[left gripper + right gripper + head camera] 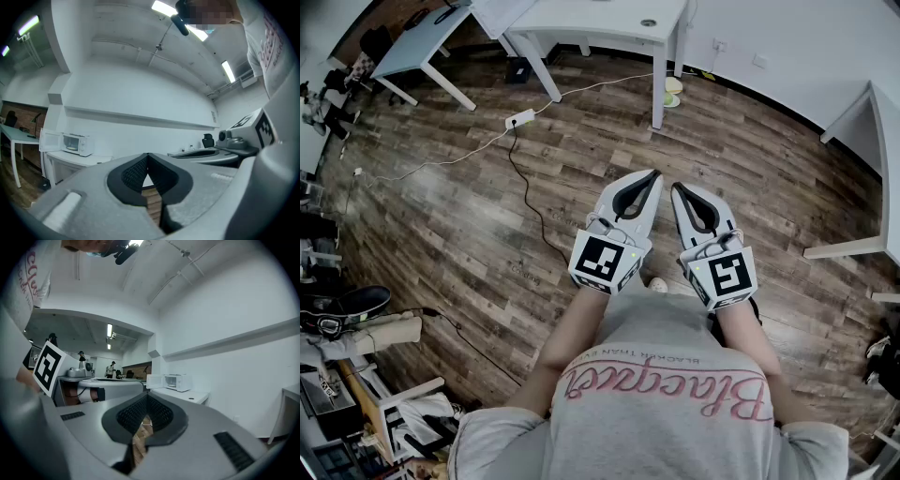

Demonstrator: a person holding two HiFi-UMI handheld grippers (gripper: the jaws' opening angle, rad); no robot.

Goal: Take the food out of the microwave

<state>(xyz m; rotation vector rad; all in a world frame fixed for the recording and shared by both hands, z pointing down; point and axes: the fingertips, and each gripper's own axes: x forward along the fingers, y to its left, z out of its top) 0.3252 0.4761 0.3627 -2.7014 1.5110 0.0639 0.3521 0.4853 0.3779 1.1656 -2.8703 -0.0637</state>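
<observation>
A white microwave (77, 143) stands far off on a white table (70, 159), with its door (48, 140) swung open to the left. The same microwave (178, 381) shows in the right gripper view, small and distant. What is inside is too small to make out. In the head view both grippers are held side by side, level, over the wooden floor. My left gripper (654, 172) (148, 154) is shut with nothing between its jaws. My right gripper (676, 187) (147, 394) is also shut and empty. Neither gripper is near the microwave.
White tables (591, 23) stand at the far side of the room, and another table (883, 141) is at the right. A power strip (520, 119) with cables lies on the wood floor (469, 216). People (112, 367) stand far back in the right gripper view.
</observation>
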